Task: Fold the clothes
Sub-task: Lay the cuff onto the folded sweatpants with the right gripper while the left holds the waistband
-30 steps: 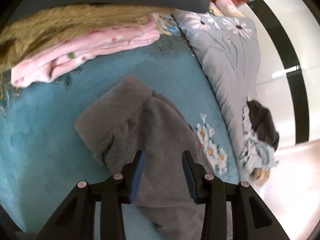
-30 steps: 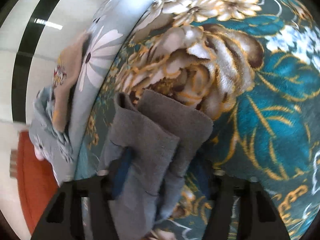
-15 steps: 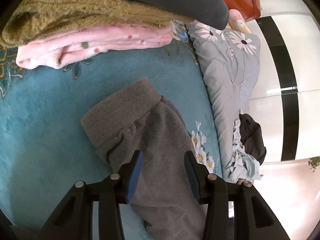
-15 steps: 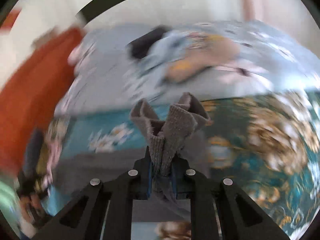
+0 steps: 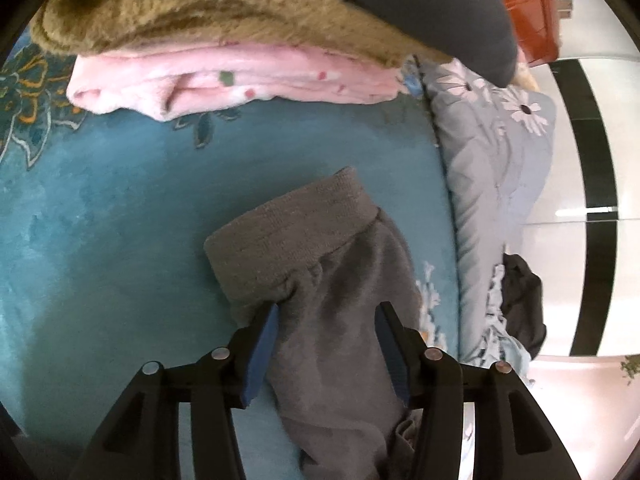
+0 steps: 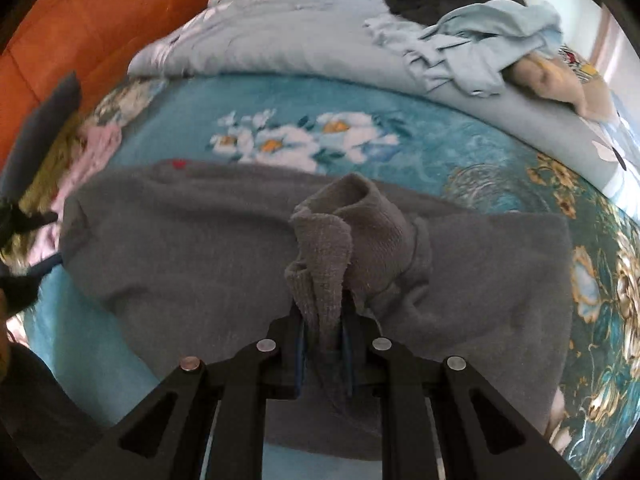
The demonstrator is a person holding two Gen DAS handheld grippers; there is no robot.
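Currently your right gripper [image 6: 323, 320] pinches a ribbed cuff [image 6: 344, 224] of the grey sweater [image 6: 192, 256], holding it above the garment's body, which lies flat across the teal blanket [image 6: 400, 136] on the bed. Your left gripper [image 5: 327, 320] is spread, its jaws having just been opening, straddling the other sleeve [image 5: 336, 304] without pressing it. Folded clothes [image 5: 224, 80] sit stacked near the blanket's far edge.
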